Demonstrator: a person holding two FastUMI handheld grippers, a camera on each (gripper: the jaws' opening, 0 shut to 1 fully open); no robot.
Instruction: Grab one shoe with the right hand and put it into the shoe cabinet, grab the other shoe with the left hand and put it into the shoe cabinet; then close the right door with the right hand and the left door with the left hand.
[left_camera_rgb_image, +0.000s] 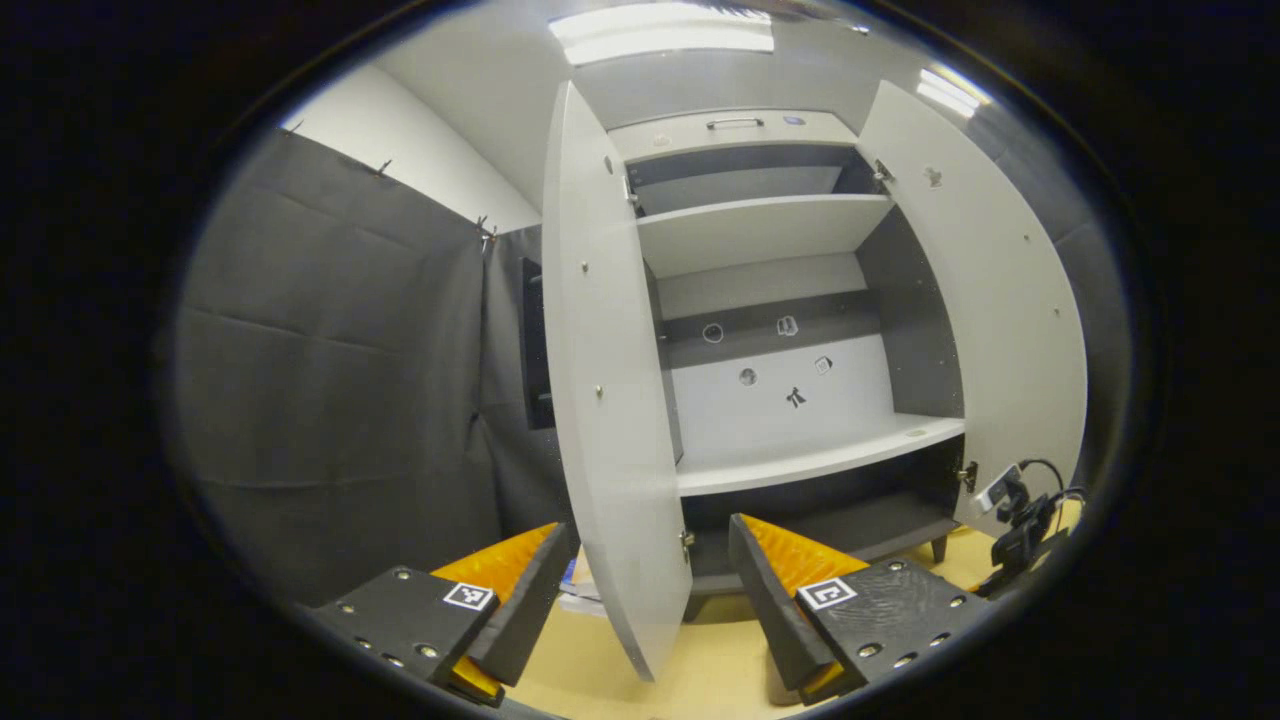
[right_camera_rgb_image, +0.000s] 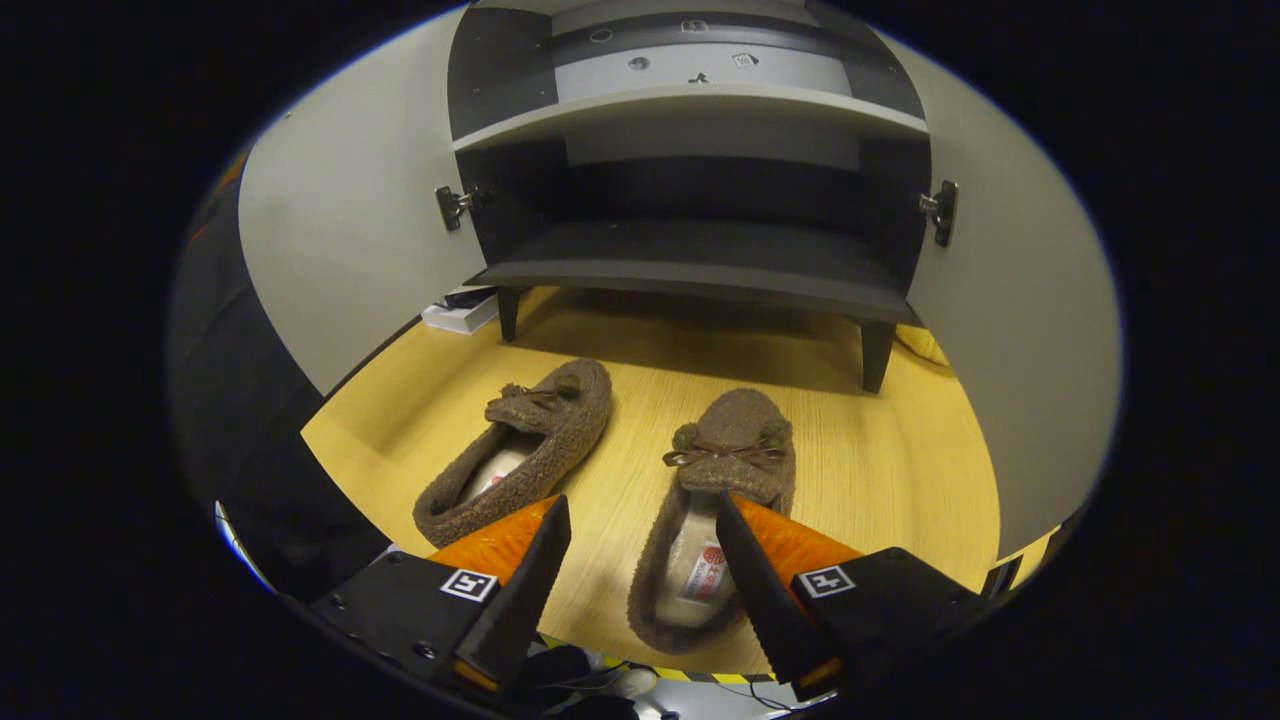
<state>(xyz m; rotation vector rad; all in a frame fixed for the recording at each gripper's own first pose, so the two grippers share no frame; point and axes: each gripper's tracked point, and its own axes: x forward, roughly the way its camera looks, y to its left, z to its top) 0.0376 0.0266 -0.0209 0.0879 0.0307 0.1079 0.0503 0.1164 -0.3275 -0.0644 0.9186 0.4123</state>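
Two brown fuzzy slippers with small bows lie on the yellow wooden floor in front of the shoe cabinet (right_camera_rgb_image: 700, 260). In the right gripper view, the right slipper (right_camera_rgb_image: 715, 505) lies close below, and my right gripper (right_camera_rgb_image: 640, 540) hangs open over its heel end, one finger on each side of its left edge. The left slipper (right_camera_rgb_image: 525, 450) lies apart to the left, angled. In the left gripper view, my left gripper (left_camera_rgb_image: 640, 590) is open and empty, raised, facing the cabinet (left_camera_rgb_image: 790, 440); the edge of the open left door (left_camera_rgb_image: 605, 400) stands between its fingers. The right door (left_camera_rgb_image: 990, 320) is open too.
The cabinet stands on short legs (right_camera_rgb_image: 875, 355) with white shelves (left_camera_rgb_image: 815, 462) and a dark bottom shelf (right_camera_rgb_image: 700, 250). A flat white box (right_camera_rgb_image: 460, 312) lies on the floor by the left door. Dark cloth (left_camera_rgb_image: 340, 380) hangs at the left. A black cabled device (left_camera_rgb_image: 1025, 520) sits at the right.
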